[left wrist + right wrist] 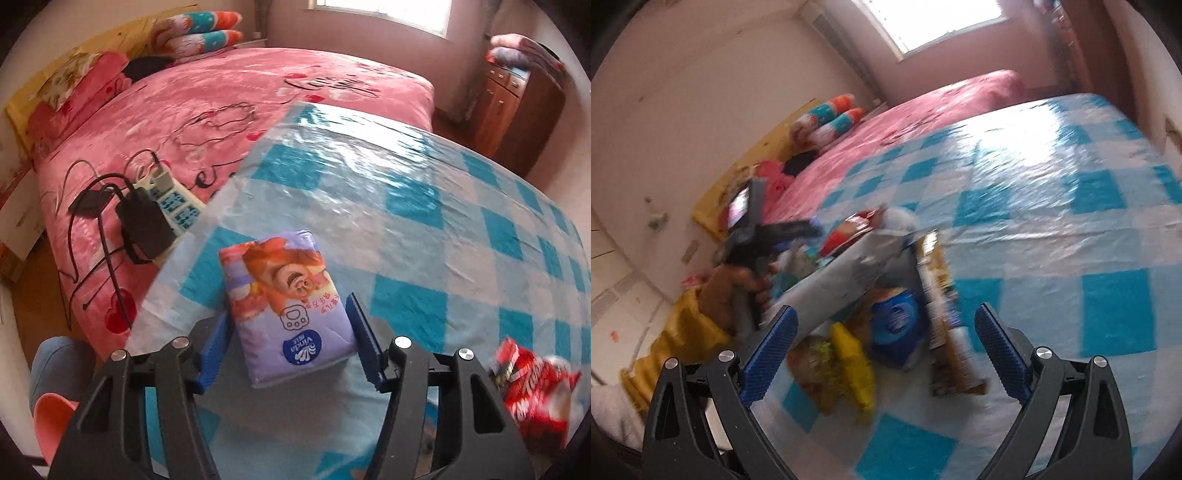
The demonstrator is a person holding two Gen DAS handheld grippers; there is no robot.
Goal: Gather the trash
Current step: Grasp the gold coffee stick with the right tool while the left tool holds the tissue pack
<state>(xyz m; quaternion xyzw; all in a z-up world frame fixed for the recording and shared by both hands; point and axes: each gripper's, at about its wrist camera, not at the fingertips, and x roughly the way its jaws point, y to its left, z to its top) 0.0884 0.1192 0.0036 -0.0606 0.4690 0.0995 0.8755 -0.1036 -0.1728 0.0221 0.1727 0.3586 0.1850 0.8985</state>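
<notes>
**Tissue pack between the left claw's pads**

The left claw (291,345) straddles a purple tissue pack (286,308) lying on the blue-checked surface (424,192). The left pad touches the pack's edge, while the right pad stands just apart, so no pinch is made. A red wrapper (532,391) lies near the right finger. The right claw (884,354) is spread wide with nothing between its pads, hanging over a blurred heap of trash (882,291) on the same surface. A hand (738,291) grips the other tool beside the heap.
</notes>
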